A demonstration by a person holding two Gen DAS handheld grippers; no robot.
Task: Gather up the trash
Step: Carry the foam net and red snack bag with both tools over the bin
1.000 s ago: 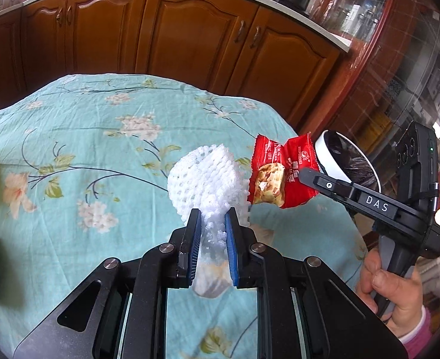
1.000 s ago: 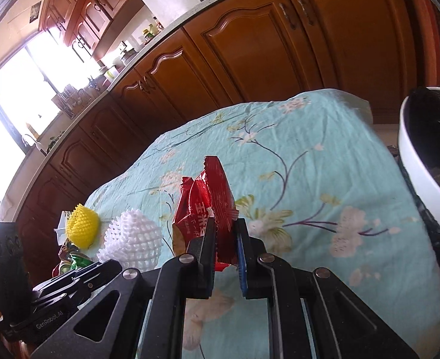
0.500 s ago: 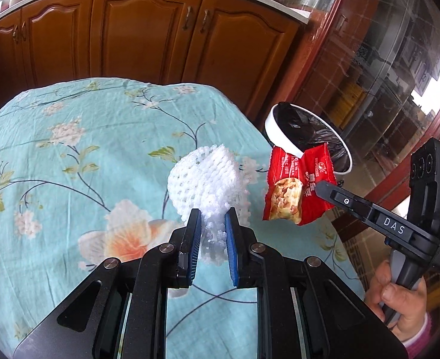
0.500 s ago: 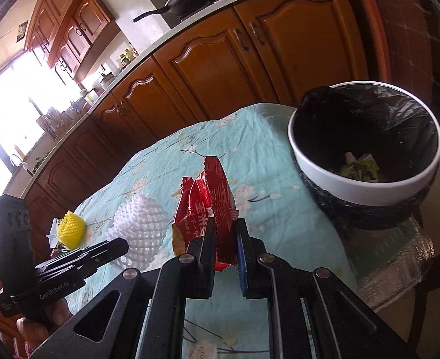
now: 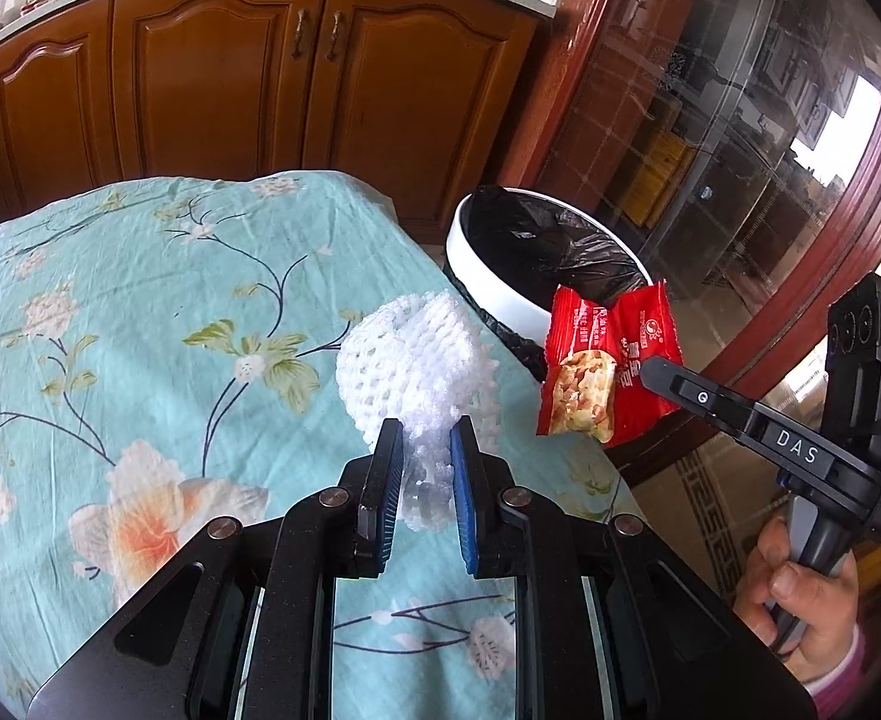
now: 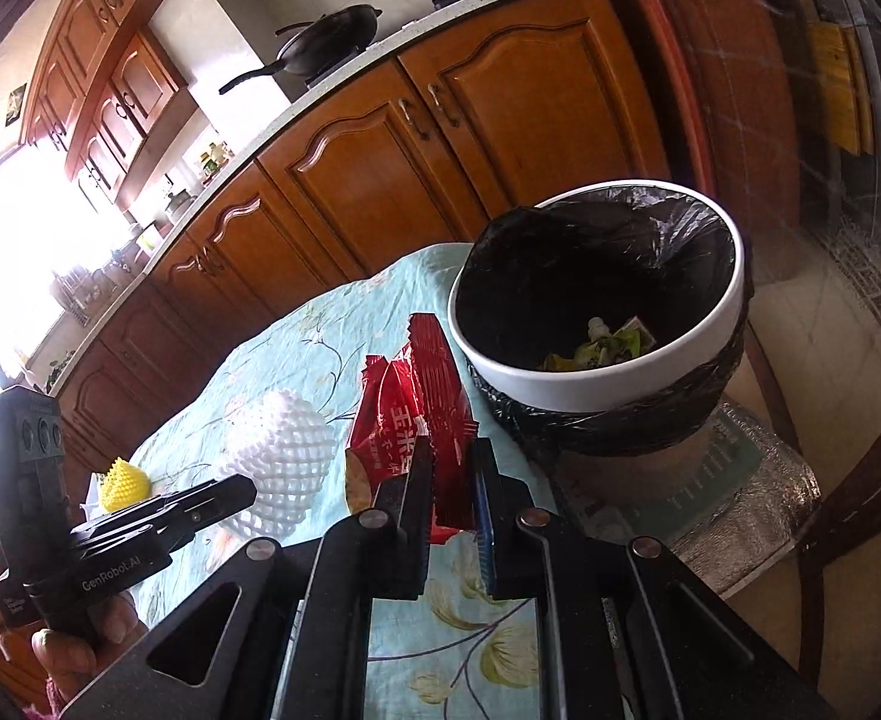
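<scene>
**Ana:** Wooden kitchen cabinets (image 5: 212, 90) run behind a table under a teal flowered tablecloth (image 5: 140, 312); why are both tools lifted off it?

**Ben:** Each carries a piece of trash; the left gripper (image 5: 427, 450) has its jaws clamped on the tail of a white foam fruit net (image 5: 407, 360), which stands clear above the cloth; the right gripper (image 6: 447, 468) has its jaws pinched on a red snack wrapper (image 6: 425, 384), held edge-up.

**Ana:** And the bin?

**Ben:** A white trash bin (image 6: 608, 384) with a black liner sits just past the table's edge, on a lower stand; some scraps lie at its bottom; the wrapper hangs near its rim, not over the mouth yet, I judge.

**Ana:** Why grip by the edges?

**Ben:** Probably so the pieces drop freely once the jaws part; a yellow foam net (image 6: 123, 483) lies back on the table, uncollected.
</scene>
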